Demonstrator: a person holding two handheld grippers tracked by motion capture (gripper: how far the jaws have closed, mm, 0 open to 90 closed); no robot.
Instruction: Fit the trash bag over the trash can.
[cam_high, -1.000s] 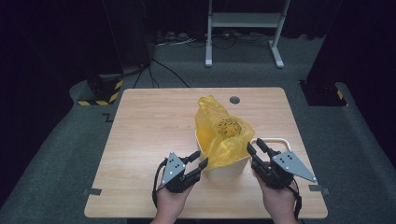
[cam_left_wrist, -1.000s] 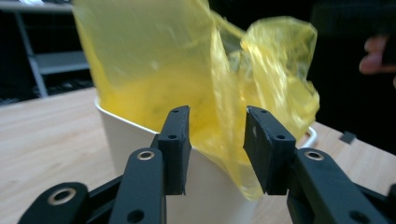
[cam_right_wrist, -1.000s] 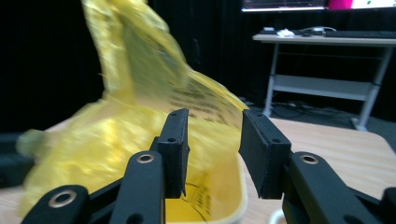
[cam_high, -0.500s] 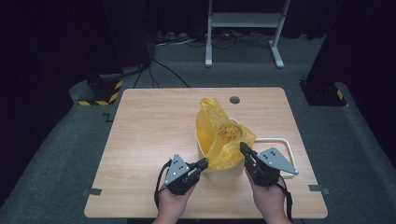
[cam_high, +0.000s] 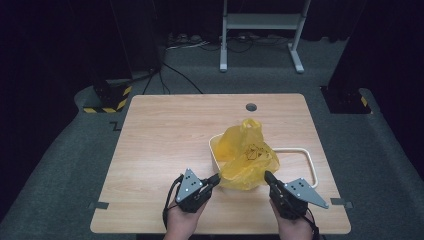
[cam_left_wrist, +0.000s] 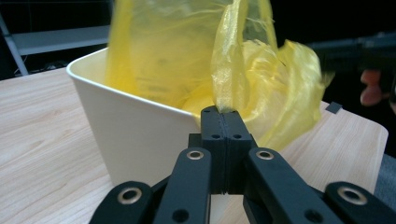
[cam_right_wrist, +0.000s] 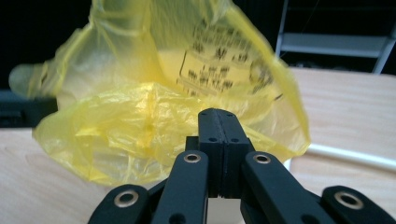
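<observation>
Gripping the yellow bag (cam_high: 246, 159) rim just ahead of each tip, left tool (cam_high: 215, 178) and right tool (cam_high: 268, 176) were both clenched on film over the white bin (cam_high: 214, 152); best move was spreading evenly, keeping the bin planted on the surface (cam_high: 160, 135).

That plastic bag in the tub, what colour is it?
The plastic bag is translucent yellow with dark print, clearest in the right gripper view.

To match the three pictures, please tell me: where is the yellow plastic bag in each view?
High view: the yellow plastic bag lies right of centre, in the white bin.
Left gripper view: upper centre, above the jaws.
Right gripper view: centre, behind the jaws.
Shared landmark: the wooden table.
</observation>
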